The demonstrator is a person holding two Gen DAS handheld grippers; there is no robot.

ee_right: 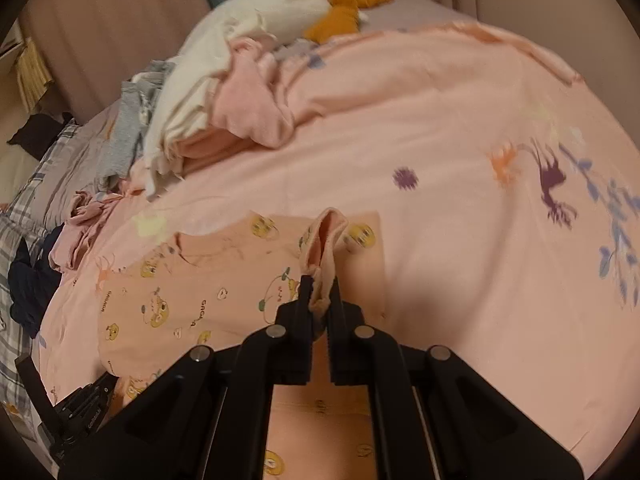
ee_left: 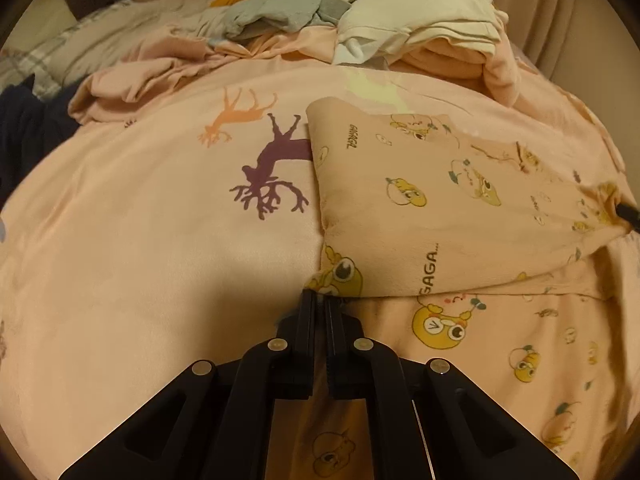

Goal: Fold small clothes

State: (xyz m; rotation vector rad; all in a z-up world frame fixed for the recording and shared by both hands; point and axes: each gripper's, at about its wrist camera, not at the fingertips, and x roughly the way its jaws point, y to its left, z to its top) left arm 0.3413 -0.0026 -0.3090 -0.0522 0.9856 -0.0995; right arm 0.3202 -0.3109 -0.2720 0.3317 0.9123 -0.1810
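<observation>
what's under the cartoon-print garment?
The garment lies on a pink bedspread with deer prints; it covers part of a purple deer. Both grippers pinch its corners. Anything else beneath it is hidden.

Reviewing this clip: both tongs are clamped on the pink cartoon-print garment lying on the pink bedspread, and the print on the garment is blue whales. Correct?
Not quite. The left tongs and right tongs are each shut on the pink cartoon-print garment on the bedspread, but its print is yellow cartoon characters, not blue whales. The left wrist view shows them clearly.
</observation>
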